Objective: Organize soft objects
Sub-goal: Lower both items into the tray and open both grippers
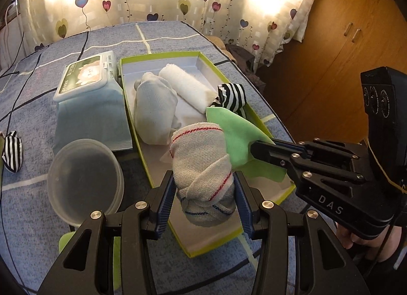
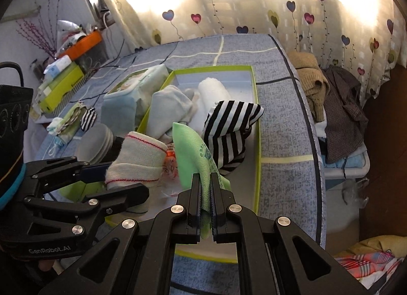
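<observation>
My left gripper point(image 1: 203, 190) is shut on a rolled grey-white cloth point(image 1: 201, 160) with red and blue stitching, held over the near end of a lime-rimmed box point(image 1: 157, 56). From the right, my right gripper point(image 1: 254, 150) comes in shut on a thin green cloth point(image 1: 236, 137), which hangs over the box beside the roll. Inside the box lie a grey rolled cloth point(image 1: 155, 107), a white rolled towel point(image 1: 185, 86) and a black-and-white striped sock point(image 1: 231, 96). In the right wrist view the green cloth point(image 2: 193, 147) sticks up from my right gripper point(image 2: 205, 180), with the left gripper point(image 2: 119, 180) and its roll point(image 2: 137, 160) to the left.
The box sits on a blue bedspread point(image 1: 178, 38). A pack of wet wipes point(image 1: 86, 79) and a clear round tub point(image 1: 84, 180) stand left of it, and another striped sock point(image 1: 11, 152) lies further left. Clothes point(image 2: 330, 102) are piled off the bed's right edge, by a wardrobe point(image 1: 343, 41).
</observation>
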Demonstrator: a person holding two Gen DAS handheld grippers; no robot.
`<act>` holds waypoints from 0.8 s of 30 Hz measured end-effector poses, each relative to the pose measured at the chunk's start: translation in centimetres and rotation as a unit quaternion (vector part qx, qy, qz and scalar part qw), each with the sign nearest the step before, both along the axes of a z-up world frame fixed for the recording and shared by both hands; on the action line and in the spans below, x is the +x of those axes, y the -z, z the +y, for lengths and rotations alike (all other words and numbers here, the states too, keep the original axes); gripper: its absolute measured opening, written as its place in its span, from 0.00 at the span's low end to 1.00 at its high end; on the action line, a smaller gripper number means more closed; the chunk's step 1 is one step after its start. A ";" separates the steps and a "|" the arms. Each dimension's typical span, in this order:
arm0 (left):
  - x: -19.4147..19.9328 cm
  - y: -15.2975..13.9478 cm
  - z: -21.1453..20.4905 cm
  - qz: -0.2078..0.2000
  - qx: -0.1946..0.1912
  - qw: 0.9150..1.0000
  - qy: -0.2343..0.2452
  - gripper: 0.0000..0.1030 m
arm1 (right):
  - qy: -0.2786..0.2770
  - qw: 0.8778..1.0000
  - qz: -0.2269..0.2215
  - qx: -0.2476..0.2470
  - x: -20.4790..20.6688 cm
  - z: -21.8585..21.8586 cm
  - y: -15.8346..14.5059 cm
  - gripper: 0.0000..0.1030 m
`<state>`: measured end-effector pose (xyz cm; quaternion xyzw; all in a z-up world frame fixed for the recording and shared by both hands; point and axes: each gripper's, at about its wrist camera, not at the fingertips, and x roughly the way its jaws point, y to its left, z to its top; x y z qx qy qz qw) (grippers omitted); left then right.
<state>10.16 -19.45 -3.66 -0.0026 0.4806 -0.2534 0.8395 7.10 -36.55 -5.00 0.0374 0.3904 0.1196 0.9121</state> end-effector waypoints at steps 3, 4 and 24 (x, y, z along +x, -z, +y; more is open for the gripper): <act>0.8 0.3 -0.2 0.003 0.002 1.000 -0.005 0.45 | 0.005 1.000 0.003 -0.006 1.2 -0.1 0.4 0.06; 1.0 0.3 -0.3 0.001 0.002 1.000 -0.006 0.45 | 0.006 1.000 0.004 -0.006 1.5 -0.2 0.5 0.06; 4.3 0.1 -1.0 -0.015 0.011 0.999 -0.038 0.46 | 0.012 1.000 -0.005 -0.009 6.0 -1.3 -0.3 0.14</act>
